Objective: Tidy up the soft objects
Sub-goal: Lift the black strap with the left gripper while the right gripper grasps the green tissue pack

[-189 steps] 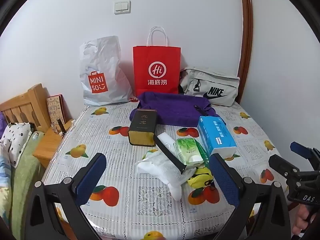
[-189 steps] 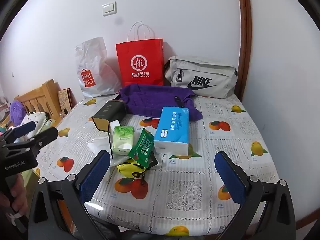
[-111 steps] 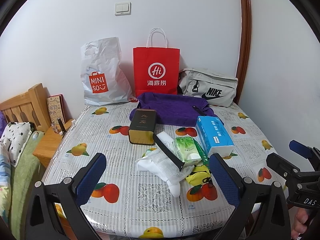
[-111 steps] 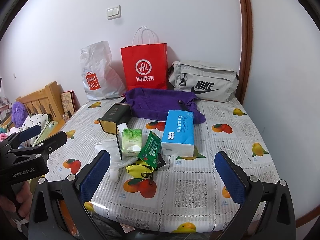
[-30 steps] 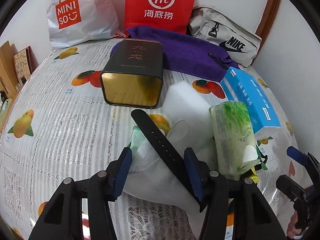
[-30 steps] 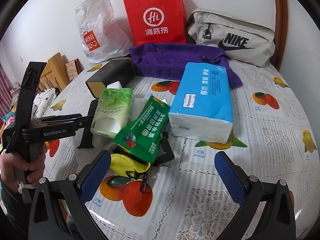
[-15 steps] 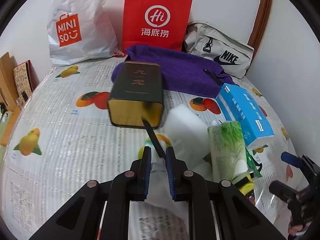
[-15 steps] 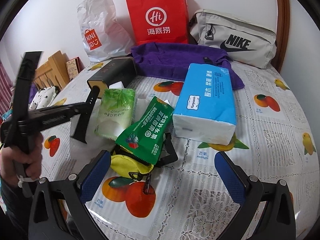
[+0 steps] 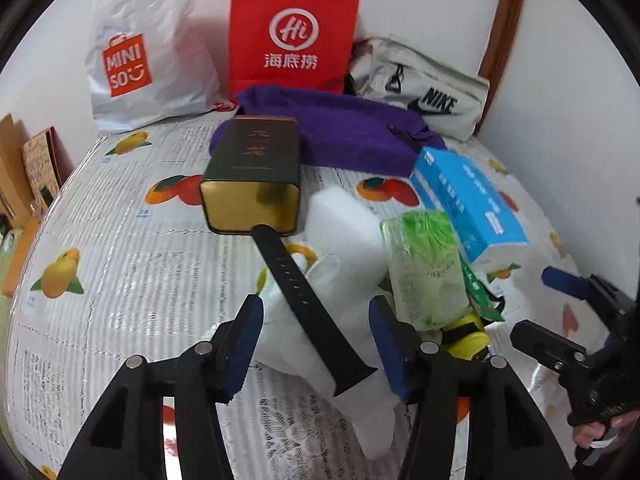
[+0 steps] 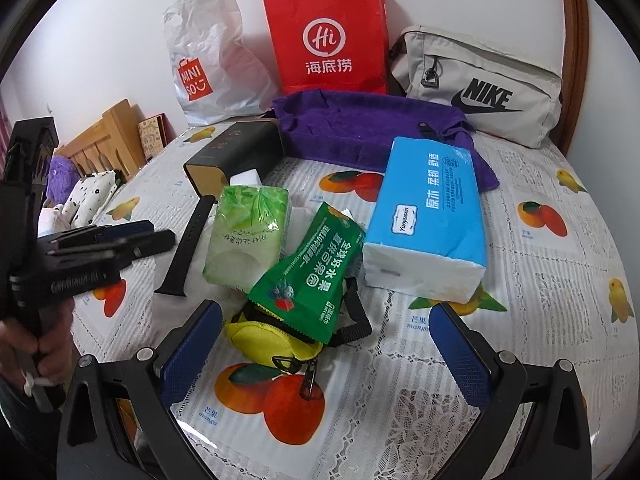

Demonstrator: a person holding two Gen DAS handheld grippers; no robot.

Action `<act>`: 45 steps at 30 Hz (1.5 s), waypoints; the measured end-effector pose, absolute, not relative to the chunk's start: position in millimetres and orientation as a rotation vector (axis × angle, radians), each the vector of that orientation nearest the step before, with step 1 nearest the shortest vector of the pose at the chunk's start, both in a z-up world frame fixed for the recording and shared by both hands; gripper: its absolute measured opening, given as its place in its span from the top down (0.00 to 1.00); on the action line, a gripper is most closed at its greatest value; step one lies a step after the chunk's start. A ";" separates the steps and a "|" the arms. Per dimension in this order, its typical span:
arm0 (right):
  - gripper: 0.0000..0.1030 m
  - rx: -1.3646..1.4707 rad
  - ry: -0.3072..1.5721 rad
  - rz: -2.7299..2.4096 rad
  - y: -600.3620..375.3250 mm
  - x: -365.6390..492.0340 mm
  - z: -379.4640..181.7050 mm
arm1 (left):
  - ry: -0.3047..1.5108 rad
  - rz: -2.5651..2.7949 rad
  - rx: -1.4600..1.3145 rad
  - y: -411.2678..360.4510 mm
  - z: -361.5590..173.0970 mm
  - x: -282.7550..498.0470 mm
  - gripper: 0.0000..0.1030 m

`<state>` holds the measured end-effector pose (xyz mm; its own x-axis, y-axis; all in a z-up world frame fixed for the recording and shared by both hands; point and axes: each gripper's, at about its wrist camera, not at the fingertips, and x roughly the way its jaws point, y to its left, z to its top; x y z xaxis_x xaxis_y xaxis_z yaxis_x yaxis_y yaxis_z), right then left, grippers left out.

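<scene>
1. Fruit-printed tablecloth (image 9: 120, 248) covers the table I work over; along its far edge, left to right, stand a white MINISO bag (image 9: 140, 68), a red paper bag (image 9: 292, 32) and a grey Nike pouch (image 10: 480, 84), with a purple towel (image 9: 340, 136) lying in front of them.
2. Near the left edge my left gripper (image 9: 316, 332) sits half open, its blue pads either side of a black strap (image 9: 308, 304) without touching it.
3. That strap lies diagonally over crumpled white plastic wrapping (image 9: 340, 240), running back toward a dark gold-ended tin (image 9: 252, 176). What the wrapping holds I cannot make out.
4. Toward the middle, a soft green tissue pack (image 10: 248, 232) leans in the pile, a green snack pouch (image 10: 312, 272) overlapping its right side.
5. A yellow pouch (image 10: 268, 340) is mostly hidden under the snack pouch; only its lower bulge and clip show.
6. Right of these a blue tissue pack (image 10: 432, 208) lies flat, its far end touching the towel.
7. My right gripper (image 10: 324, 352) hangs wide open over the near edge, the yellow pouch between its pads, neither touching it.
</scene>
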<state>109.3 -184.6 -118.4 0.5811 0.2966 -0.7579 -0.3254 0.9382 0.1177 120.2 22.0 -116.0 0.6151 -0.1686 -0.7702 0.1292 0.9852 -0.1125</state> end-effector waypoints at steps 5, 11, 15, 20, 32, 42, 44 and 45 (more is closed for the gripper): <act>0.00 -0.043 0.884 0.362 -187.2 106.5 -121.1 | 0.935 -0.173 -0.047 16.9 -131.2 128.0 0.71; 0.00 -0.009 0.896 0.351 -194.8 109.8 -124.8 | 0.967 -0.144 -0.030 16.9 -147.3 137.5 0.74; 0.00 -0.001 0.894 0.352 -195.9 108.7 -124.7 | 0.973 -0.122 -0.021 15.9 -148.4 142.9 0.73; 0.00 -0.002 0.889 0.363 -193.2 106.9 -124.4 | 0.971 -0.106 -0.019 13.6 -151.4 146.7 0.74; 0.00 -0.016 0.879 0.374 -185.4 108.3 -119.4 | 0.974 -0.098 -0.051 24.6 -149.9 143.8 0.73; 0.00 -0.042 0.860 0.386 -174.2 110.7 -110.7 | 0.922 -0.116 -0.109 41.5 -140.6 141.3 0.82; 0.00 -0.039 0.856 0.398 -168.7 113.8 -108.7 | 0.903 -0.119 -0.120 47.6 -133.6 136.5 0.82; 0.00 -0.034 0.858 0.409 -164.3 116.3 -108.6 | 0.895 -0.114 -0.123 51.1 -131.0 134.7 0.82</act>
